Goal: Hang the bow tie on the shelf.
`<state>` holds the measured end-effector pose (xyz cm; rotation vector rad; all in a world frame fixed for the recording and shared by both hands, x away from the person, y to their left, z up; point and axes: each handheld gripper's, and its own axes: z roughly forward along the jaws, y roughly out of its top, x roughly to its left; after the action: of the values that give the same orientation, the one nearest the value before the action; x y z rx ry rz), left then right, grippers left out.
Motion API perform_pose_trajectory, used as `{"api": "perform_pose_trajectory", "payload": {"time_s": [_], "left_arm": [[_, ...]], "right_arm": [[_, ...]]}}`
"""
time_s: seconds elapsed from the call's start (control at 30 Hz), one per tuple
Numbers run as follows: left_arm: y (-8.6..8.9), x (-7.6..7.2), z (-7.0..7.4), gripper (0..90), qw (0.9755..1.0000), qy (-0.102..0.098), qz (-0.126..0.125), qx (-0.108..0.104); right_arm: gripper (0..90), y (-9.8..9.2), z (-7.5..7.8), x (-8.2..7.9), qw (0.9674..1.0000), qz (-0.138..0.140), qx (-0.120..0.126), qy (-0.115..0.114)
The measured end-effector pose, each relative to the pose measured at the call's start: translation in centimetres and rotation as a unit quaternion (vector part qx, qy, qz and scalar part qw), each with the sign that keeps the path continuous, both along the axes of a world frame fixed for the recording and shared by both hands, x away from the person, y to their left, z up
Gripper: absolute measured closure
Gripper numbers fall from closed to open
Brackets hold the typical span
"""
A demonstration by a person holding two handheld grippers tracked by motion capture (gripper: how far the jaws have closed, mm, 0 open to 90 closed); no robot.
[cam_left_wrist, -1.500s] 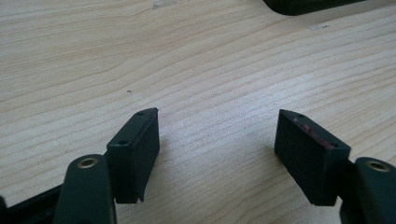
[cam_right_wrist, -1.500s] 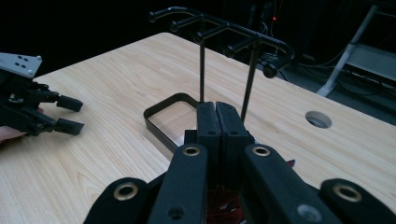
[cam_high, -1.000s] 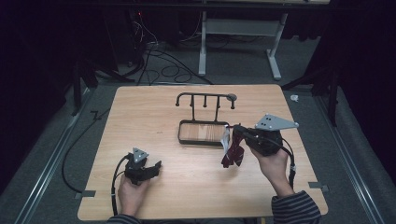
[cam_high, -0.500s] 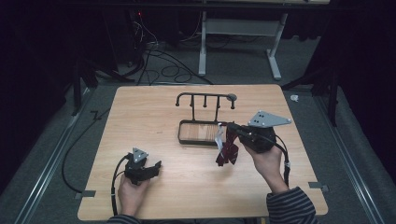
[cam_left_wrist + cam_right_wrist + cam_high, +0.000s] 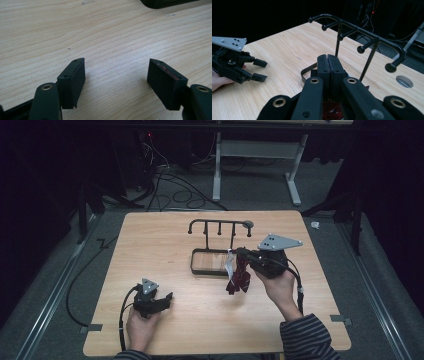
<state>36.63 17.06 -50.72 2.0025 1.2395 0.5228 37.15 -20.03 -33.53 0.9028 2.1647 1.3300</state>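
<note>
A black metal rack (image 5: 220, 225) with several knobbed pegs stands on a rectangular base frame (image 5: 200, 270) at the table's middle back. Just right of that frame my right gripper (image 5: 241, 255) is shut on a dark red patterned cloth (image 5: 239, 279), which hangs down with a white strip (image 5: 230, 265) beside it. In the right gripper view the jaws (image 5: 327, 65) press flat together, a bit of red cloth (image 5: 332, 110) shows beneath them, and the rack's pegs (image 5: 362, 32) are close ahead. My left gripper (image 5: 167, 301) rests open near the front left; its jaws (image 5: 116, 72) hold nothing.
The wooden table (image 5: 165, 240) has a round grey cable hole (image 5: 247, 224) behind the rack. Around it lie dark floor, cables (image 5: 165, 175) and a white desk frame (image 5: 255, 165). Bare wood lies between the two grippers.
My right gripper has moved left towards the rack's base, carrying the hanging red cloth with it. The left gripper has stayed where it was.
</note>
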Motion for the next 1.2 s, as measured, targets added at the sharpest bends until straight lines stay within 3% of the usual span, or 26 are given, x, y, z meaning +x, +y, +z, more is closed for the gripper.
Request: {"api": "perform_pose_trajectory", "payload": {"time_s": [1.2], "left_arm": [[0.0,0.0,0.0,31.3,1.0000,0.001,0.001,-0.003]], "right_arm": [[90.0,3.3,0.7,3.2,0.9999,0.014,-0.004,0.006]]}}
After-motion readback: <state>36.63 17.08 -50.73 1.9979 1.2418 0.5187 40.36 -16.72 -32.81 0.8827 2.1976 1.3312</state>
